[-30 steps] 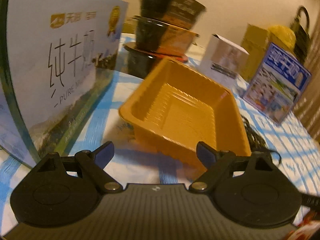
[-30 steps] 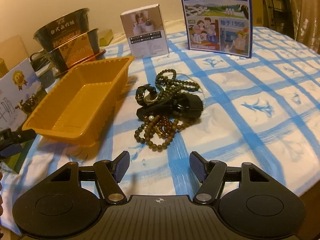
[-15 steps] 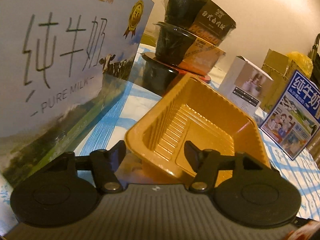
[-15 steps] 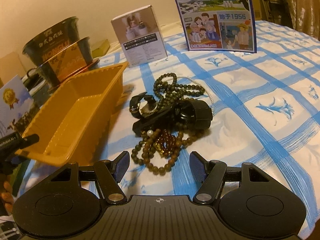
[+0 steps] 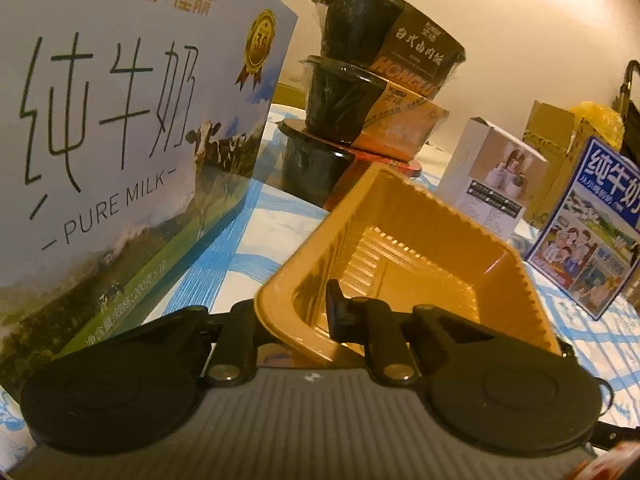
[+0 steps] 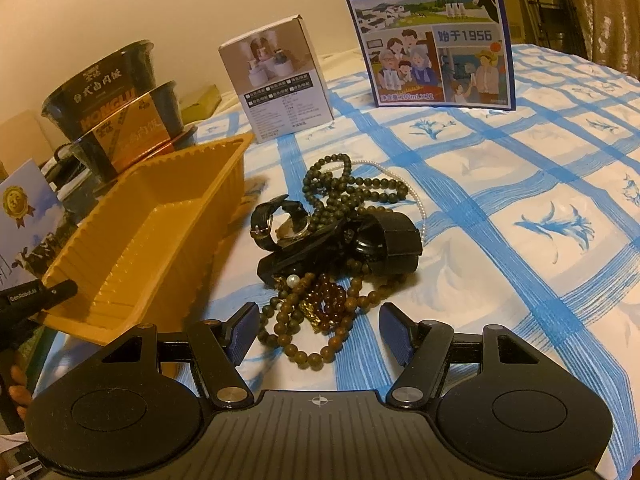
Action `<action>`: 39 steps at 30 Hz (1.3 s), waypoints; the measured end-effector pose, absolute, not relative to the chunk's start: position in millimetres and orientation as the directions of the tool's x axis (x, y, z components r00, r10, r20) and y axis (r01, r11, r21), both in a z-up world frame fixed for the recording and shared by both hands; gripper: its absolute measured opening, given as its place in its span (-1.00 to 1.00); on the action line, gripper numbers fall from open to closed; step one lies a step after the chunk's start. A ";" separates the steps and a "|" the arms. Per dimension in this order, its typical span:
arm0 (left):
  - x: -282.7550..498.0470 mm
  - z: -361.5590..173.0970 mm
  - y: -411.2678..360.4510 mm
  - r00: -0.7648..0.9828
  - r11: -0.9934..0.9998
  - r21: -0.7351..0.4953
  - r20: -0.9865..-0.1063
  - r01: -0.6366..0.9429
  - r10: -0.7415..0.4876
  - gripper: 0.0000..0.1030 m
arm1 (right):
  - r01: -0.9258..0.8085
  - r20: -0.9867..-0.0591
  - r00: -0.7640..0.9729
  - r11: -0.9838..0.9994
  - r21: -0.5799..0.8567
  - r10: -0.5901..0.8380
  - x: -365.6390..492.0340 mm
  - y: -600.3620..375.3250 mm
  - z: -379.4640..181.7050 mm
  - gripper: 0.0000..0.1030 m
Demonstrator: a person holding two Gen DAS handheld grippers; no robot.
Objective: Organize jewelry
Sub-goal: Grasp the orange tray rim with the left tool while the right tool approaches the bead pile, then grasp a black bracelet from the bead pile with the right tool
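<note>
**Left gripper pinching the tray corner, right gripper spread over the jewelry pile**

The left gripper (image 5: pixel 296 316) is clamping the near corner of the orange plastic tray (image 5: pixel 404 252); its jaws have just been closing, and now one finger is sitting inside the tray against the wall while the other is pressing from outside, mostly hidden behind the rim. In the right wrist view that same gripper (image 6: pixel 48 294) is showing at the left edge, biting the tray's (image 6: pixel 156 232) near corner, with a bit of the person's hand (image 6: pixel 18 384) beneath it.

The right gripper (image 6: pixel 318 330) is hovering with its jaws spread wide and nothing between its pads. The jewelry pile (image 6: pixel 336 240) is lying on the blue-checked tablecloth (image 6: pixel 520 184) just beside the tray's right wall, outside it: dark green bead strands at the back, a thin pearl strand, a black-strapped wristwatch (image 6: pixel 280 224), a broad black bracelet (image 6: pixel 392 244), and brown and amber bead strands (image 6: pixel 316 312) at the front, their nearest loops reaching in between the spread fingers.

The tray is holding nothing. Behind it, stacked black instant-meal bowls (image 5: pixel 368 76) are standing next to a large pure-milk carton (image 5: pixel 120 120). A small white box (image 6: pixel 276 80) and a blue milk box (image 6: pixel 428 32) are standing upright farther back on the cloth.
</note>
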State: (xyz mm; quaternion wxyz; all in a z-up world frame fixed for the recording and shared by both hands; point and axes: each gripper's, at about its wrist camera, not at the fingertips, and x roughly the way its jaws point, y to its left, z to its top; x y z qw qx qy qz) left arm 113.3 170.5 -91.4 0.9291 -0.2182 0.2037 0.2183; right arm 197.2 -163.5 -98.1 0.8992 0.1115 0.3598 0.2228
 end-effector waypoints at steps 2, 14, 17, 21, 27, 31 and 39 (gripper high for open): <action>111.3 -89.0 170.1 0.825 0.817 -0.308 -0.471 -0.487 0.313 -0.76 | -0.330 -0.586 0.652 0.876 0.353 0.481 195.4 -164.3 -96.4 0.28; 96.3 -68.4 148.4 0.849 0.888 -0.169 -0.413 -0.428 0.331 -0.86 | -0.417 -0.534 0.660 0.849 0.324 0.528 198.8 -154.2 -79.3 0.28; 96.2 -63.8 148.1 0.852 0.899 -0.139 -0.407 -0.414 0.330 -0.86 | -0.453 -0.526 0.661 0.843 0.290 0.536 207.9 -144.4 -74.7 0.28; 97.1 -59.0 145.3 0.854 0.910 -0.100 -0.399 -0.403 0.334 -0.86 | -0.492 -0.547 0.652 0.841 0.222 0.526 227.9 -123.8 -71.0 -0.02; 98.9 -53.1 143.9 0.853 0.917 -0.064 -0.397 -0.393 0.338 -0.86 | -0.477 -0.585 0.631 0.849 0.225 0.510 253.2 -106.3 -81.2 -0.12; 97.6 -48.9 144.8 0.847 0.916 -0.048 -0.401 -0.399 0.349 -0.86 | -0.482 -0.599 0.610 0.843 0.240 0.519 262.4 -99.7 -86.3 -0.23; 93.6 -46.6 144.2 0.844 0.914 -0.038 -0.402 -0.404 0.356 -0.87 | -0.508 -0.581 0.631 0.840 0.191 0.514 268.1 -92.0 -87.1 -0.70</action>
